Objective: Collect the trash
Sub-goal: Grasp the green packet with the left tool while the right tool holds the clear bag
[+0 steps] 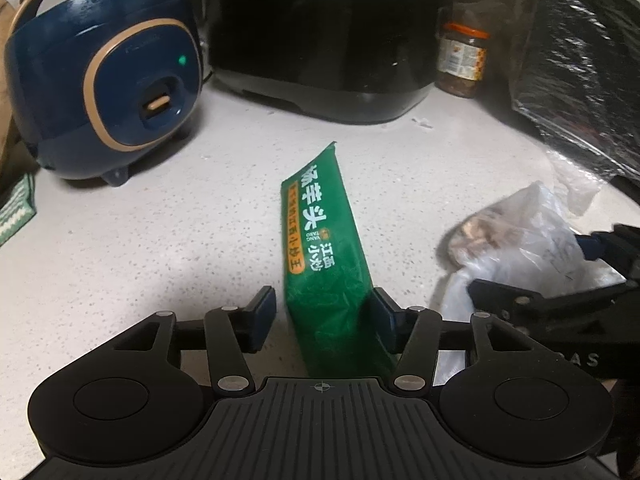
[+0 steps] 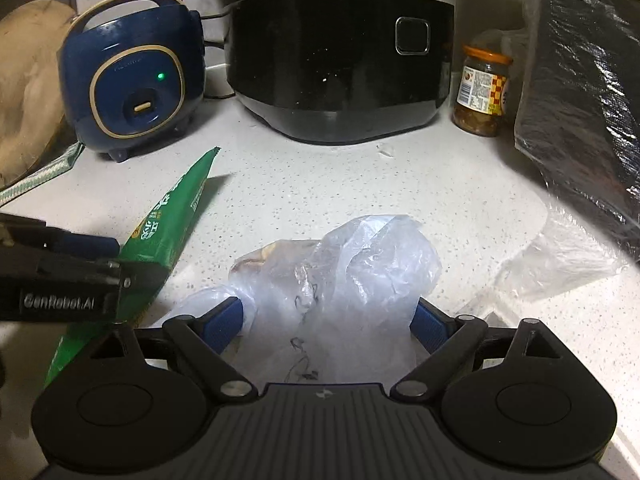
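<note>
We are in the grasping step, with one piece of trash lined up in each claw. Our left gripper stands with its jaws apart around the near end of the green snack wrapper; the right-hand pad touches the wrapper's edge, while a clear gap shows between the wrapper and the other pad. The wrapper rises at a tilt over the white speckled counter, its torn far end pointing toward the black cooker. Our right gripper is spread wide on either side of the crumpled clear plastic bag, which rests on the counter just beside the wrapper; it looks unclamped, though the film hides where the pads meet it. Something brownish sits inside the bag's far fold. The blue rice cooker and the jar stand well behind. Next, we judge, both claws need to close fully, the left one squarely across the wrapper so the slick film cannot slide out, before lifting anything
</note>
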Tool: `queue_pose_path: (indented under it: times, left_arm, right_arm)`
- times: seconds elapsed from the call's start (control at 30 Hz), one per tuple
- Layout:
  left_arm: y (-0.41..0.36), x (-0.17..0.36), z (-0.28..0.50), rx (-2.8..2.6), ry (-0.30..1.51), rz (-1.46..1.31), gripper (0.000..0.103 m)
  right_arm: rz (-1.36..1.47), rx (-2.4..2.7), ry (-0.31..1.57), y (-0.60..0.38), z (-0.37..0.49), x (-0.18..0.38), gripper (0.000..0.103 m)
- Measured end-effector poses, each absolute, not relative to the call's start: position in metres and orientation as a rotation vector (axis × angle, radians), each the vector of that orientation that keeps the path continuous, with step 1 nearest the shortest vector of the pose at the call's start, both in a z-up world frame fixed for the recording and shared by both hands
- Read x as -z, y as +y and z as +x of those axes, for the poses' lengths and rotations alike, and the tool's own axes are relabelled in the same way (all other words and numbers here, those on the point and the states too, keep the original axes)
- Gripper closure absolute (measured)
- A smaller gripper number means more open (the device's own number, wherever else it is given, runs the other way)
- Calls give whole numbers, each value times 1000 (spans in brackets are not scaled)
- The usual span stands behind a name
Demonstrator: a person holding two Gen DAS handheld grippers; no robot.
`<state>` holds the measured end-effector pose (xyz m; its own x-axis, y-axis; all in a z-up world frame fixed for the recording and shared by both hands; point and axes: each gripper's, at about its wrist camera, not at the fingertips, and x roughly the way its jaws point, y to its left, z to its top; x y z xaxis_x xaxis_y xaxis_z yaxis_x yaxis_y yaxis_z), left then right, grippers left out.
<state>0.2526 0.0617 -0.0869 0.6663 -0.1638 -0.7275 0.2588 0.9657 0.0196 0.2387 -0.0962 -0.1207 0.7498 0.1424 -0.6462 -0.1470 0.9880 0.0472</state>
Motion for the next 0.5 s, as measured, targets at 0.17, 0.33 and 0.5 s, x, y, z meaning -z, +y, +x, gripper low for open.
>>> queue_pose_path:
  times: [0.17, 0.33, 0.5]
  left_arm:
    - [78, 86, 247, 319, 781, 22, 74]
    - [94, 79, 236, 396, 768, -76, 84]
    - [91, 68, 218, 507, 723, -154, 87]
  right_arm:
    - [5, -170, 742, -87, 231, 108, 69]
    - [110, -103, 664, -92, 198, 74, 73]
    - [148, -2, 603, -107, 144, 48, 73]
